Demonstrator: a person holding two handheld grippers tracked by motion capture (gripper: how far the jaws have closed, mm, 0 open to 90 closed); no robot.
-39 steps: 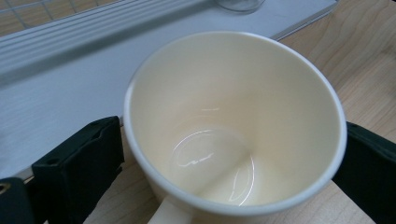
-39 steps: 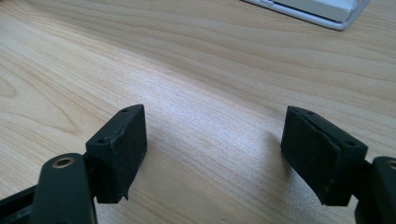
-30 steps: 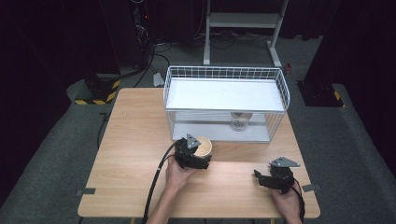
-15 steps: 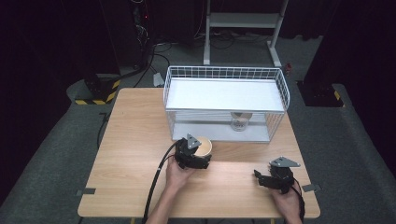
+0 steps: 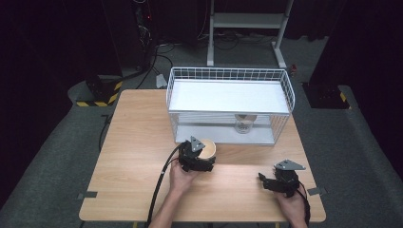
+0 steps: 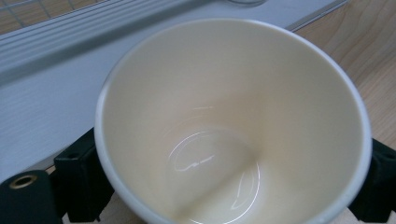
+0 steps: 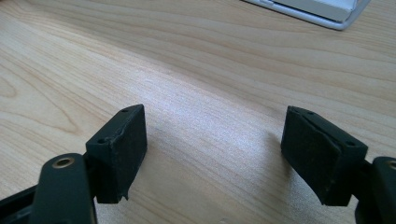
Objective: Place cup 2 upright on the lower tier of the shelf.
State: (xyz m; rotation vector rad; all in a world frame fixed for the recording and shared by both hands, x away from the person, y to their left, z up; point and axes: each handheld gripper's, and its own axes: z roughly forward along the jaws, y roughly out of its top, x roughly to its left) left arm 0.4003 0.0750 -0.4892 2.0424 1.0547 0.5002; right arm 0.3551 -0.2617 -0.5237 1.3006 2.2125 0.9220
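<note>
A cream paper cup (image 5: pixel 208 148) stands upright on the wooden table (image 5: pixel 138 142), just in front of the white wire rack (image 5: pixel 228 75). My left gripper (image 5: pixel 204 156) is shut on the cup, one black jaw against each side of it. In the left gripper view the empty cup (image 6: pixel 233 116) fills the space between the jaws of my left gripper (image 6: pixel 224 186). My right gripper (image 5: pixel 264 181) rests low over the table near its front right corner. In the right gripper view my right gripper (image 7: pixel 215 154) is open, with bare wood between its pads.
A small clear glass (image 5: pixel 244 124) sits on the rack's lower level, behind the wire front. The left gripper's black cable (image 5: pixel 161 183) trails back over the table's front edge. A white metal stand (image 5: pixel 247 21) is on the floor beyond the table.
</note>
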